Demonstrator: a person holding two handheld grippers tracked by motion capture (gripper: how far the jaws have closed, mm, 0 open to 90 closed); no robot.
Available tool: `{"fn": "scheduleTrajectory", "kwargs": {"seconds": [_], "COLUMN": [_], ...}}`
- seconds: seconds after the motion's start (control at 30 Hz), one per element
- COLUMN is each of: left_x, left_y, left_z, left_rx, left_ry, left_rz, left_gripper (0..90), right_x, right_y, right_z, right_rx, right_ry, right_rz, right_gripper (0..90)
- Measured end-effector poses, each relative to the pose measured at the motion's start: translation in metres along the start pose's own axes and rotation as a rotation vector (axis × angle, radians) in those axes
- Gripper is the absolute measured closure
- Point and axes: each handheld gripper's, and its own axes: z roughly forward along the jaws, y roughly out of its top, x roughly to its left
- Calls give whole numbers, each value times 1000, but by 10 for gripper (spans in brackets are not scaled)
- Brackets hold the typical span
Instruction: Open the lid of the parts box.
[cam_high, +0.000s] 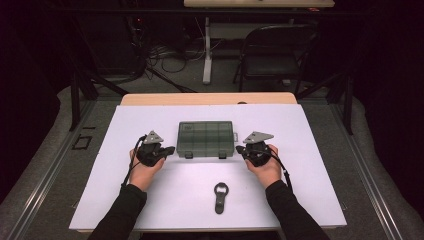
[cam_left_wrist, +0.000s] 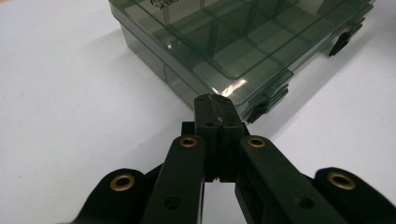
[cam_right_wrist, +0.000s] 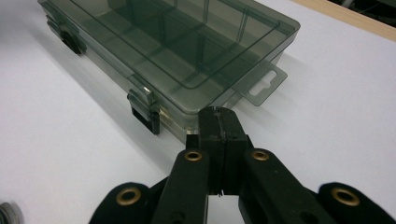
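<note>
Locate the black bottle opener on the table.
High view: the bottle opener lies near the table's front edge, in front of the compartment box, between the person's forearms.

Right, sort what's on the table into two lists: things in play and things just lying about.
In play:
- compartment box, lid closed, latches toward the person
- left tool, shut, tip at the box's near left corner
- right tool, shut, tip at its near right corner

Lying about:
- black bottle opener, near the table's front edge

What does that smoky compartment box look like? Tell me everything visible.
The compartment box is a flat rectangle of smoke-tinted clear plastic, its lid closed over a grid of dividers. Two dark latches sit on its near edge, and a hang tab juts from its right end. It lies flat on the white table; each shut gripper's tips point at a near corner.
</note>
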Motion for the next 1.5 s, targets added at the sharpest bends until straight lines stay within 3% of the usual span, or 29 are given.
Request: {"fn": "scheduleTrajectory", "kwargs": {"seconds": [0.43, 0.77, 1.5], "left_x": [-1, -4, -3], "left_y": [-6, -7, -8], "left_z": [4, 6, 8], "left_rx": [28, 34, 39], "left_ry": [-13, -10, -7], "left_rz": [-2, 13, 5], "left_gripper": [900, 900, 900], "right_x": [2, 4, 5], "right_y": [-5, -7, -9], "right_z": [4, 8, 10], "right_rx": [19, 30, 30], "right_ry": [-5, -2, 3], "right_rz": [-2, -8, 3], "right_gripper": [900, 900, 900]}}
